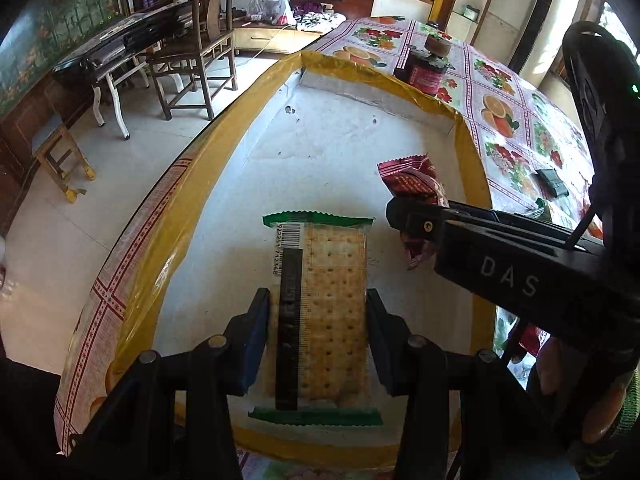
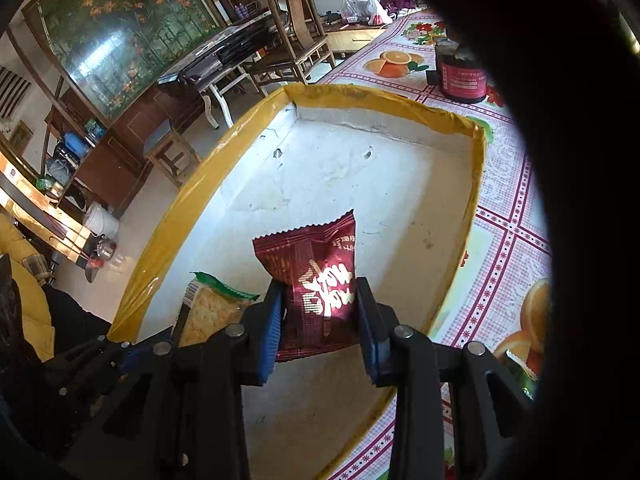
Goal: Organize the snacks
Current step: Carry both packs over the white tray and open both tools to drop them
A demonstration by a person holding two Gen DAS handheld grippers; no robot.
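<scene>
A shallow white tray with a yellow-taped rim (image 1: 188, 216) (image 2: 476, 184) lies on the fruit-pattern tablecloth. My left gripper (image 1: 318, 320) is shut on a cracker pack with green ends (image 1: 332, 296), held over the tray's near end. The pack also shows in the right wrist view (image 2: 208, 312). My right gripper (image 2: 320, 312) is shut on a dark red snack packet (image 2: 316, 284), held over the tray to the right of the crackers. In the left wrist view the packet (image 1: 412, 184) sticks out past the right gripper's black fingers (image 1: 416, 216).
A dark jar with a red label (image 1: 424, 68) (image 2: 462, 78) stands on the table beyond the tray. More snack wrappers (image 1: 554, 182) lie on the cloth to the right. A wooden chair (image 1: 200, 48), stool and desk stand on the floor at left.
</scene>
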